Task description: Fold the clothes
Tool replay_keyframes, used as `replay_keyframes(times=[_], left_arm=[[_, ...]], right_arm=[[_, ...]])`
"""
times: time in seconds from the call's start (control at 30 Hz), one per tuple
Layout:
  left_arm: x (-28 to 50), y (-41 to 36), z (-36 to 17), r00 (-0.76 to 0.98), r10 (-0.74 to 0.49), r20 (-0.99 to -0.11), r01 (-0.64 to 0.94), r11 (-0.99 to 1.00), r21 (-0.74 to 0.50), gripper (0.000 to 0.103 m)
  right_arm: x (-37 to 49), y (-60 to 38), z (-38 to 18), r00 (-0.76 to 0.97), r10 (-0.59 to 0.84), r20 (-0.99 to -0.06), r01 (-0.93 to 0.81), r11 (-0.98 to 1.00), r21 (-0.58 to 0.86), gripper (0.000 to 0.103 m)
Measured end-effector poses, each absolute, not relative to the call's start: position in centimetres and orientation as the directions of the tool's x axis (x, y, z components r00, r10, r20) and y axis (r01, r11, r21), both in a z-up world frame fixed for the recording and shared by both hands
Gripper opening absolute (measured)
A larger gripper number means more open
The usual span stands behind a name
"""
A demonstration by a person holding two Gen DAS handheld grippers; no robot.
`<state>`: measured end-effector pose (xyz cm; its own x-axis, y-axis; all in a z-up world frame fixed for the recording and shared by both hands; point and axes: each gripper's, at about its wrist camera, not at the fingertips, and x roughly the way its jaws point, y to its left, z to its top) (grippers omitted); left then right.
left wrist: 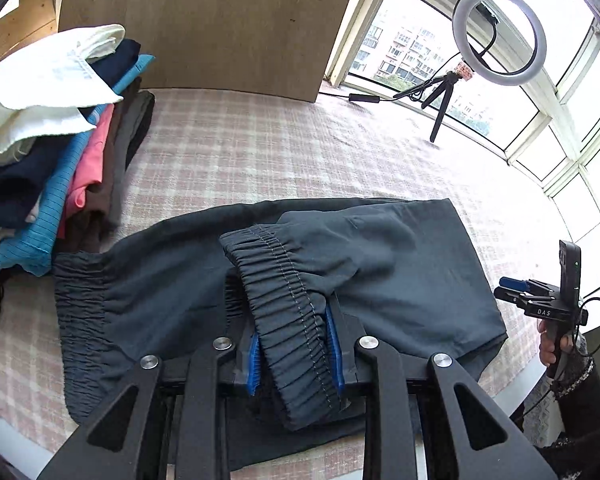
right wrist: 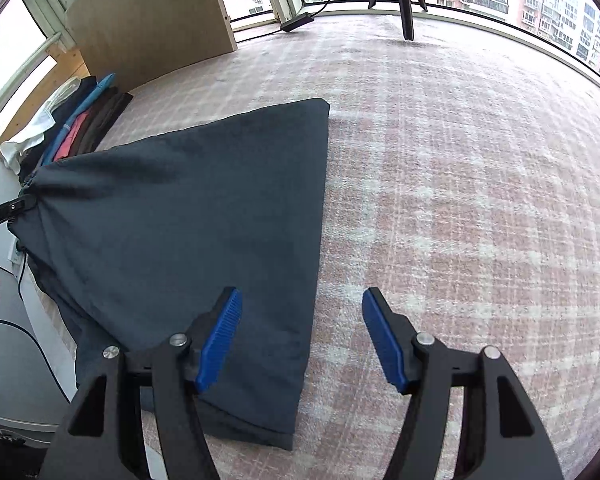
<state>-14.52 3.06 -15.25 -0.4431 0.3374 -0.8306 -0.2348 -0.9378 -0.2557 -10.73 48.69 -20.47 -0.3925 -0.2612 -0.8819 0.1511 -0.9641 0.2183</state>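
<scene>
Dark slate-grey fabric makes up the garment I am working on: a pair of trousers or shorts with a gathered elastic waistband, lying on the pink-and-cream checked cloth that covers the wide surface by the window.

Left gripper: I have its fingers closed to a narrow gap on a folded section of the elastic waistband, the blue pads pressing the gathered band from both sides. In the right wrist view the fabric rises to a pulled-up peak at the left edge of the frame, where the left gripper holds it — the rest of the garment spreads away from that point and lies on the checked cloth.

Right gripper: its fingers stand wide apart and hold nothing. The left finger hangs over the near edge of the garment; the right finger is over bare checked cloth. I cannot tell whether either one touches the surface. In the left wrist view this gripper appears at the right edge, carried in a hand with a dark sleeve.

Surroundings (not part of the current grip):
- Stack of folded clothes — white, navy, blue, pink and brown pieces — sits to the left of the garment, beside a wooden panel.
- Ring light on a small tripod stands by the window, well apart from the garment.
</scene>
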Motion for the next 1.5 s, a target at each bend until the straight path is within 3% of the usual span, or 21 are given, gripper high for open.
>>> replay_keyframes(times=[0.2,0.43,0.7,0.8,0.87,1.03,1.17,1.33,1.5], left_arm=[[-15.5,-0.4,-18.9,-0.386,0.277,-0.88,-0.156,-0.96,-0.234,0.024],[-15.7,-0.3,-20.2,-0.348,0.332,-0.877,-0.163,-0.942,-0.292,0.024],[-15.4,-0.9,-18.6,-0.365,0.292,-0.884,-0.195,-0.953,-0.234,0.025],[-16.1,-1.2,-20.3,-0.306,0.216,-0.927,-0.179,-0.97,-0.166,0.038],[-16.3,-1.2,-21.4,-0.265,0.154,-0.952,-0.168,-0.979,-0.112,0.038],[-13.9,-1.9,-17.7,-0.375,0.128,-0.918,-0.164,-0.984,-0.07,0.039],[-11.9,3.0,-15.9,-0.388,0.233,-0.892,-0.296,-0.948,-0.119,0.04],[-9.7,13.8,-17.9,-0.185,0.457,-0.87,-0.558,-0.778,-0.29,0.041],[-8.9,20.0,-19.9,-0.087,0.459,-0.884,-0.672,-0.682,-0.287,0.041]], right_arm=[[-11.0,46.8,-21.6,-0.352,-0.241,-0.904,0.16,-0.968,0.196,0.062],[-11.5,43.8,-22.2,-0.33,-0.176,-0.928,0.216,-0.97,0.107,0.062],[-11.5,43.4,-22.1,-0.323,-0.175,-0.93,0.201,-0.973,0.114,0.062],[-11.4,43.1,-22.2,-0.324,-0.126,-0.938,0.221,-0.974,0.055,0.062],[-11.4,43.0,-22.0,-0.327,-0.081,-0.942,0.227,-0.974,0.005,0.062],[-10.9,43.5,-18.9,-0.42,-0.127,-0.899,0.209,-0.977,0.041,0.062],[-10.5,44.0,-17.9,-0.423,-0.212,-0.881,0.22,-0.967,0.127,0.062],[-6.5,45.3,-17.9,-0.436,-0.216,-0.874,0.179,-0.972,0.151,0.062],[-2.3,45.0,-19.5,-0.428,-0.184,-0.885,0.201,-0.974,0.105,0.062]])
